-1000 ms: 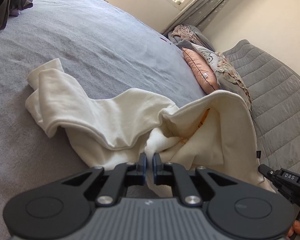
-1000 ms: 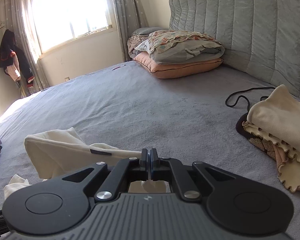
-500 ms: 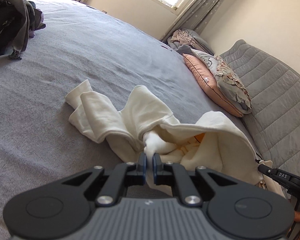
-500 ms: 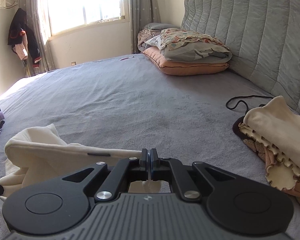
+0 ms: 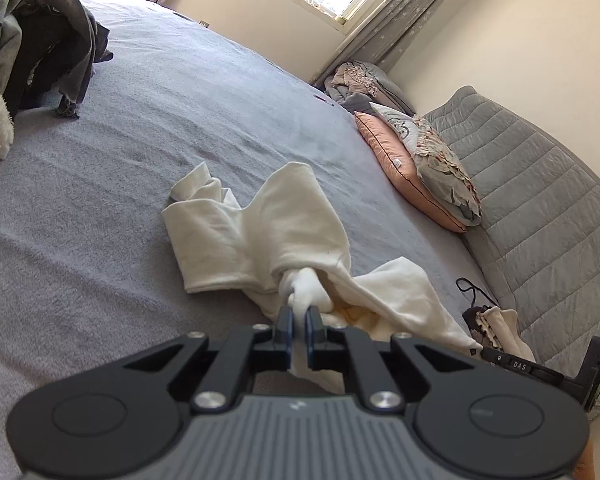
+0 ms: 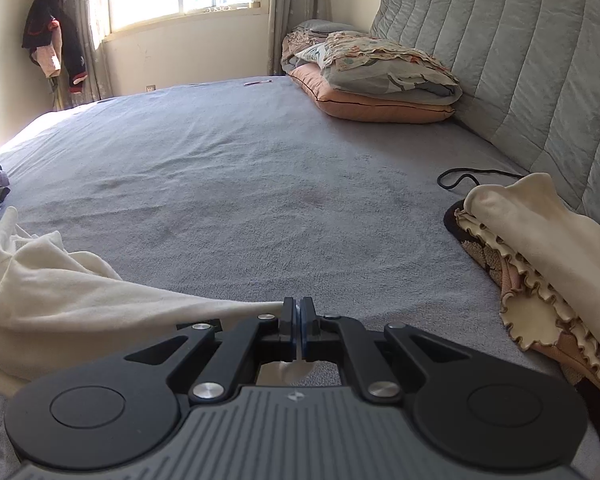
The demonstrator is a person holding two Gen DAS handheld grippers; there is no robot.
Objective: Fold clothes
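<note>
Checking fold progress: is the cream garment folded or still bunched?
Bunched: the cream garment lies crumpled on the bed, gathered where the left gripper and right gripper pinch it.

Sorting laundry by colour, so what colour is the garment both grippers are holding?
Cream white garment, seen best in the left wrist view.

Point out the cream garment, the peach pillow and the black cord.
cream garment [image 5: 260, 236], left wrist view, broad upper panel.
peach pillow [image 6: 380, 106], right wrist view, front side.
black cord [image 6: 460, 174], right wrist view, looped end.
</note>
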